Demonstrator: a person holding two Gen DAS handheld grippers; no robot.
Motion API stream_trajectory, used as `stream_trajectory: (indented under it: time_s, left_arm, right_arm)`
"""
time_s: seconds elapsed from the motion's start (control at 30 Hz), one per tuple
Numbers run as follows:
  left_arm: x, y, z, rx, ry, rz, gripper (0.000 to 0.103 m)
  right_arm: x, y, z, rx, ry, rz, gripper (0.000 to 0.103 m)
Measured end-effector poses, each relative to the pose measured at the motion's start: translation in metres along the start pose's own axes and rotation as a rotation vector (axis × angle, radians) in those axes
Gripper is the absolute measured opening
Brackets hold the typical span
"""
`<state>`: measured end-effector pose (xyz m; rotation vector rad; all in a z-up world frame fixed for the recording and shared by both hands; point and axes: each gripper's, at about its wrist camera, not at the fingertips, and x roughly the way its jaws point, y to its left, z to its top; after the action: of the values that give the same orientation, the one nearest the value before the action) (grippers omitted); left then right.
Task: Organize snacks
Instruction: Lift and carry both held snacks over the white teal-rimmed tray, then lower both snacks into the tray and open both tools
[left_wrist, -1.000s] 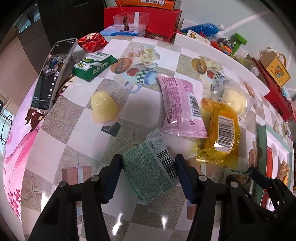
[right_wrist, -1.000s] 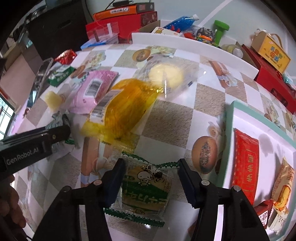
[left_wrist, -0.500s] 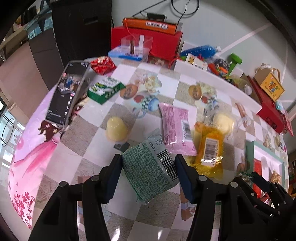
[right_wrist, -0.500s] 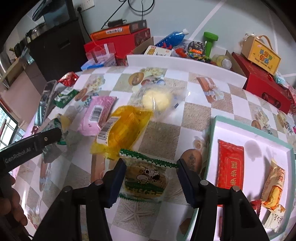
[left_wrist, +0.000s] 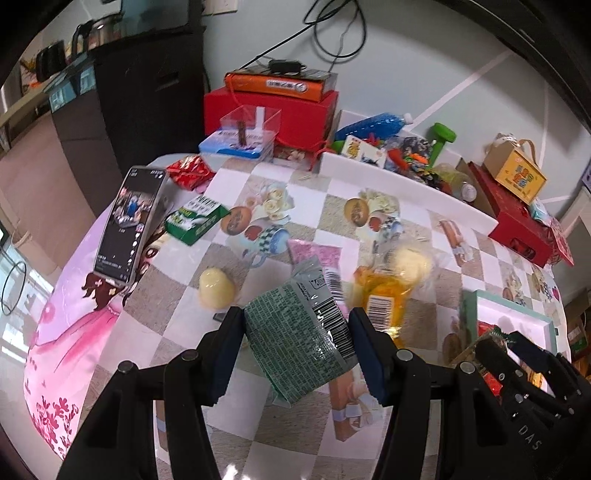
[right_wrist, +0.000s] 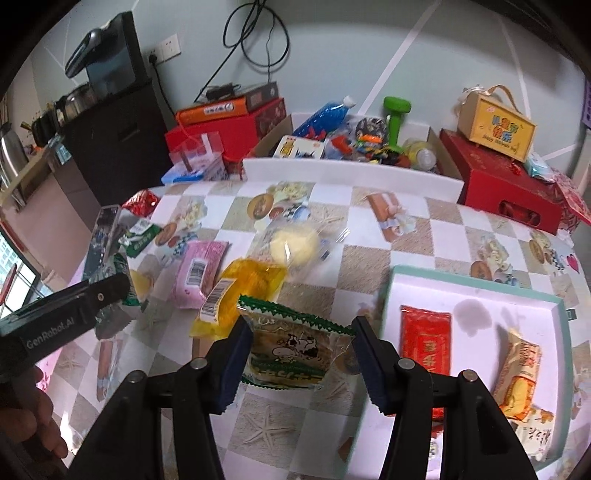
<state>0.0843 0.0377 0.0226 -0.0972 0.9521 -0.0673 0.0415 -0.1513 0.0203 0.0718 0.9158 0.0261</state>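
My left gripper (left_wrist: 297, 349) is shut on a green patterned snack packet (left_wrist: 295, 339), held clear above the table. The right gripper (right_wrist: 299, 356) is shut on a clear packet with green zigzag edges and a cow picture (right_wrist: 290, 352), also lifted off the table. A white tray with a teal rim (right_wrist: 391, 280) lies at the right, with a red packet (right_wrist: 424, 341) and an orange-yellow packet (right_wrist: 519, 376) in it. On the table lie a pink packet (right_wrist: 197, 273), a yellow packet (right_wrist: 240, 295), a clear bag with a pale bun (right_wrist: 293, 243) and a yellow jelly cup (left_wrist: 216, 291).
A phone (left_wrist: 129, 218), a green box (left_wrist: 195, 219) and a red foil packet (left_wrist: 190, 171) sit at the table's far left. Behind the table stand red boxes (left_wrist: 269, 110), a white-walled box of toys (left_wrist: 399, 173) and a yellow gift box (right_wrist: 495, 129). A hand (right_wrist: 33, 428) holds the left gripper.
Both grippers have risen from the table with their packets, so the table looks smaller and more of the wall shows. The cow packet has come off the tabletop.
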Motion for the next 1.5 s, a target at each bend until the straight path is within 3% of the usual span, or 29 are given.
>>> stream_trajectory:
  time_s: [0.4, 0.93, 1.17, 1.5]
  left_arm:
    - [-0.011, -0.057, 0.001, 0.108, -0.034, -0.118, 0.06]
    - [0.009, -0.171, -0.014, 0.332, 0.047, -0.265, 0.06]
    - [0.026, -0.222, -0.022, 0.41, 0.083, -0.315, 0.06]
    - [0.051, -0.277, -0.054, 0.504, 0.146, -0.364, 0.06]
  right_arm:
    - [-0.026, -0.076, 0.001, 0.154, -0.041, -0.111, 0.058]
    - [-0.052, -0.216, -0.033, 0.458, -0.041, -0.376, 0.058]
    - [-0.052, -0.246, -0.047, 0.513, -0.004, -0.478, 0.058]
    - [-0.037, -0.261, -0.058, 0.54, 0.074, -0.498, 0.058]
